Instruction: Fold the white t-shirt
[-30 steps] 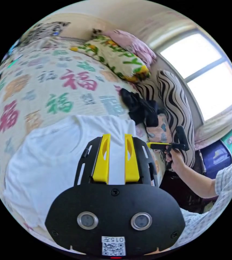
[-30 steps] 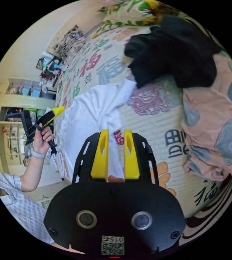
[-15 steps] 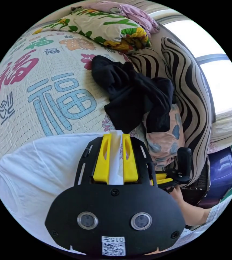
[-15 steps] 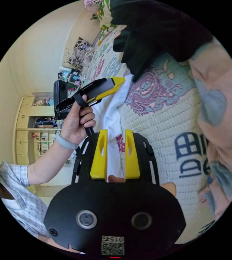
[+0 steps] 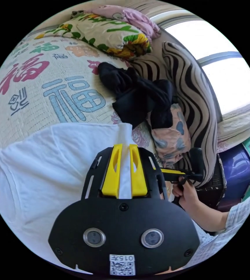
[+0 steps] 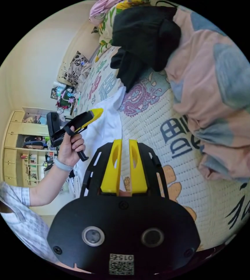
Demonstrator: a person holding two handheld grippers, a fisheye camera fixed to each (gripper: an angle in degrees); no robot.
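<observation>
The white t-shirt [image 5: 43,163] lies spread on the printed bedspread [image 5: 43,87] in the left gripper view. My left gripper [image 5: 125,145] is shut on a pinched-up fold of it, and a strip of white cloth stands up past the jaw tips. A hand holds my right gripper [image 5: 167,171] just to the right, at the bed's edge. In the right gripper view, the right gripper [image 6: 124,141] has its jaws drawn close on the shirt's [image 6: 107,128] edge. The left gripper [image 6: 97,111] is held over the shirt further off.
A black garment [image 5: 139,99] lies just beyond the shirt, against a pink patterned cloth [image 5: 168,137] and a striped cushion [image 5: 189,96]. A floral pillow [image 5: 110,32] sits at the bed's head. Blue and green containers [image 5: 238,169] stand under the window; shelves [image 6: 22,140] line the far wall.
A second ago both grippers stood open over the shirt. The left gripper has shut on a fold, and the right gripper's jaws have since narrowed on the edge. The two hands have drawn slightly apart.
</observation>
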